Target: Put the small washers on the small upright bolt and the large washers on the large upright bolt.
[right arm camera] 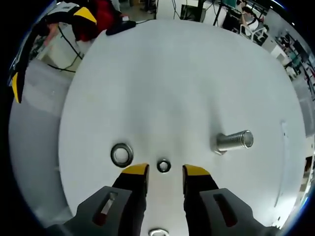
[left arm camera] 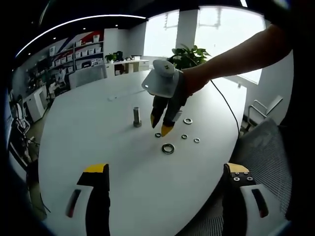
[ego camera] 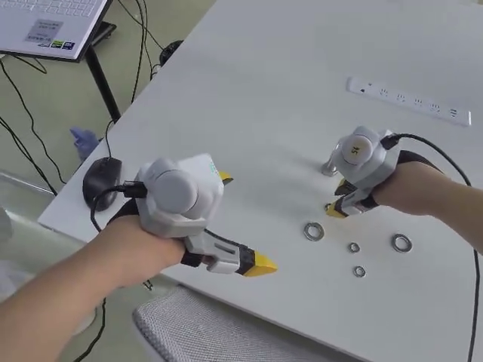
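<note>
Head view: on the counter (ego camera: 264, 90) stand one upright bolt (ego camera: 330, 164), two large washers (ego camera: 314, 231) and three small washers (ego camera: 354, 246).

Left gripper view: the left hand-held gripper (left arm camera: 166, 168) has its jaws wide apart and holds nothing.

Right gripper view: the right hand-held gripper (right arm camera: 166, 170) has its jaws apart, with one small washer (right arm camera: 164, 165) on the counter between its tips.

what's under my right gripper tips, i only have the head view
observer: a small washer lies flat on the table, right between the tips of the right gripper. the jaws are open, so it is not gripped.
operator: and the bolt, the gripper half hides it for me
observer: in the left gripper view the bolt stands upright, apart from that gripper, and I see no washer on its shank.
</note>
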Demonstrator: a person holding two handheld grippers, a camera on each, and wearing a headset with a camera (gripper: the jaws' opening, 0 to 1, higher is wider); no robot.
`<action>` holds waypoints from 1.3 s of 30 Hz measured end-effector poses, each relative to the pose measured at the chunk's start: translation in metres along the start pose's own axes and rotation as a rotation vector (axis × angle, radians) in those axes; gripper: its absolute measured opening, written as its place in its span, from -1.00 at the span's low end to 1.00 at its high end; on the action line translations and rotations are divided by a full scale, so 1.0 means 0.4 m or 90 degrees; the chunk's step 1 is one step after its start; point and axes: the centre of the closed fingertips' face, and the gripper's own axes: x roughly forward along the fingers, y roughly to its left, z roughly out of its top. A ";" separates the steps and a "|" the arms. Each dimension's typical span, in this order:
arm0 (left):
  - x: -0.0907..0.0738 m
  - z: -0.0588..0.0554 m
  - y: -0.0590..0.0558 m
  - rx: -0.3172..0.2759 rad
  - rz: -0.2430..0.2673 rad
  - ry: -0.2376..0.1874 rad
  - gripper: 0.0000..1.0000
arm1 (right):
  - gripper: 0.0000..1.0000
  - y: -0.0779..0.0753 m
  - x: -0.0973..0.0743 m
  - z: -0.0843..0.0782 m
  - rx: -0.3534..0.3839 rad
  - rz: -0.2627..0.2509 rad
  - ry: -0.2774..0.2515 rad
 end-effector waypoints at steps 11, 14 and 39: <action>-0.011 -0.025 0.000 -0.021 0.004 0.003 0.85 | -0.47 0.008 0.011 -0.007 0.002 0.007 0.005; -0.011 -0.026 0.002 -0.023 0.006 0.001 0.84 | -0.47 0.009 0.011 -0.007 0.002 0.007 0.006; -0.005 -0.030 -0.009 -0.015 -0.017 0.004 0.72 | -0.73 0.006 0.010 -0.009 0.011 -0.010 0.046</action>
